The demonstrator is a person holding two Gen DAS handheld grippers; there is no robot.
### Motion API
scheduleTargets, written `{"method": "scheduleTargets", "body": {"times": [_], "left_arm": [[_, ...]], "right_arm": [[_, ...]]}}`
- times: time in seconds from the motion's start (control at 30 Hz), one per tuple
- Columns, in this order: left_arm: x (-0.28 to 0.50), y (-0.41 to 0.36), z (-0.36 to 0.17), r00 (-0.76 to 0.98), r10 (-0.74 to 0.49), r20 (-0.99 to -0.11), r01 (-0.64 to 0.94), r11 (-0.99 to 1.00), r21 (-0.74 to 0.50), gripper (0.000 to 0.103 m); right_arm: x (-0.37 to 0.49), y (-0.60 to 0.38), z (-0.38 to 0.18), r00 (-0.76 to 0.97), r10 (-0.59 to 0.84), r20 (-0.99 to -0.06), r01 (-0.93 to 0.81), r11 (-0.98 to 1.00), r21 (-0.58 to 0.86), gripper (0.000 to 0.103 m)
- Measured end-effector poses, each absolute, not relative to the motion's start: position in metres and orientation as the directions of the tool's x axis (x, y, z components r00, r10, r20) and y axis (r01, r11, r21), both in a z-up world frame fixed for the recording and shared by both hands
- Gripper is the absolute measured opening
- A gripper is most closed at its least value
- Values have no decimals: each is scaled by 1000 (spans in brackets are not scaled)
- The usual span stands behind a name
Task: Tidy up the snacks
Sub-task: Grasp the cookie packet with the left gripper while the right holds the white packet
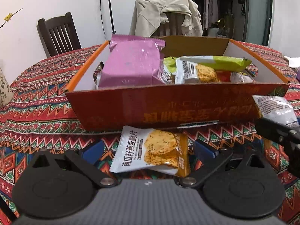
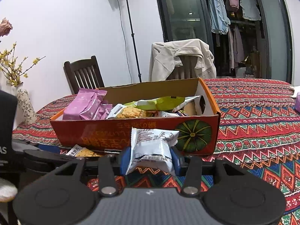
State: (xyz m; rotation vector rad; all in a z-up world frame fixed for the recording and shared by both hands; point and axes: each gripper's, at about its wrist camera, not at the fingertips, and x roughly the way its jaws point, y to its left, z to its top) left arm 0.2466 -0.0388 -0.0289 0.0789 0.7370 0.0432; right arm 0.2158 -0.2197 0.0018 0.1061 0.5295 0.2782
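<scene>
A red and orange cardboard box [image 1: 168, 108] [image 2: 112, 131] stands on the patterned tablecloth. It holds a purple packet [image 1: 131, 63] [image 2: 84, 106], a green packet [image 1: 215, 61] [image 2: 159, 102] and other snacks. In front of the box a white and orange cracker packet [image 1: 155, 148] [image 2: 82, 152] lies flat on the cloth. My left gripper [image 1: 148, 150] is open around it, its blue pads [image 1: 92, 151] just clear of both sides. My right gripper [image 2: 150, 157] is shut on a white snack packet [image 2: 151, 146] [image 1: 275, 108], held up before the box's front wall.
Two dark wooden chairs [image 2: 84, 73] stand behind the table, one draped with a beige jacket [image 2: 180, 60]. A flowered vase [image 2: 24, 103] sits at the table's left edge, with a light stand [image 2: 131, 37] behind. The tablecloth [image 2: 253, 112] stretches out to the right of the box.
</scene>
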Motion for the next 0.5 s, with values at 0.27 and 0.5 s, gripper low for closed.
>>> {"method": "scheduleTargets", "body": {"times": [0.27,0.5], "left_arm": [[248,-32,-36,738,21,-674,-11,1000,20,103],[244,-33,-36,746,11,-666,1,1000,17,94]], "right_arm": [[216,-218,1,825,285,-488,-235,958,163,45],[216,-218,1,825,287,-486,-235,958,166,45]]}}
